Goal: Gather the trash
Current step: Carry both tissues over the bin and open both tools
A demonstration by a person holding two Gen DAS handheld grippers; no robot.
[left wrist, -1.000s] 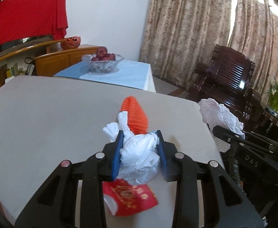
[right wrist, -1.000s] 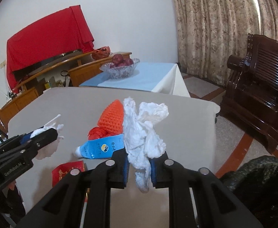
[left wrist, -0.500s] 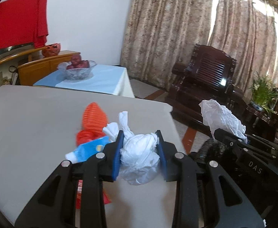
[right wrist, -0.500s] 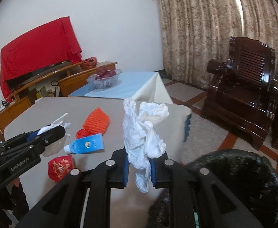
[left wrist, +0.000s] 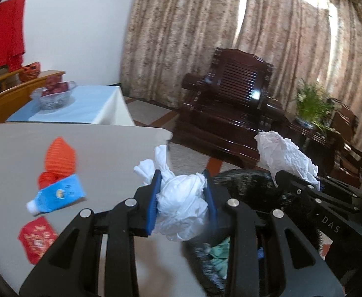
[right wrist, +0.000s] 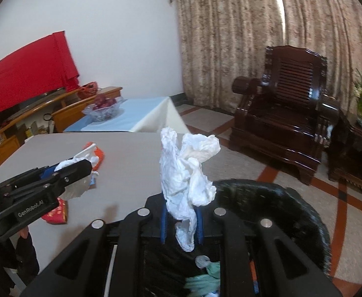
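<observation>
My left gripper (left wrist: 182, 193) is shut on a crumpled white tissue wad (left wrist: 181, 198), held over the table's right edge beside the black-lined trash bin (left wrist: 245, 180). My right gripper (right wrist: 182, 219) is shut on a second crumpled white tissue (right wrist: 188, 170), which stands up above the open trash bin (right wrist: 275, 198); green and white trash lies inside the bin. In the left wrist view the right gripper (left wrist: 302, 180) shows at the right with its tissue (left wrist: 284, 153). In the right wrist view the left gripper (right wrist: 82, 173) shows at the left.
On the grey table (left wrist: 106, 153) lie an orange mesh sleeve (left wrist: 60, 156), a blue tube (left wrist: 57, 195) and a red packet (left wrist: 36, 237). Beyond stand a blue-clothed side table with a fruit bowl (left wrist: 53, 96), a dark wooden armchair (left wrist: 232, 109), curtains and a potted plant (left wrist: 309, 101).
Both grippers have carried their tissues rightward from above the table to the trash bin at its edge. The bin has come into view beneath them. Both grips are unchanged.
</observation>
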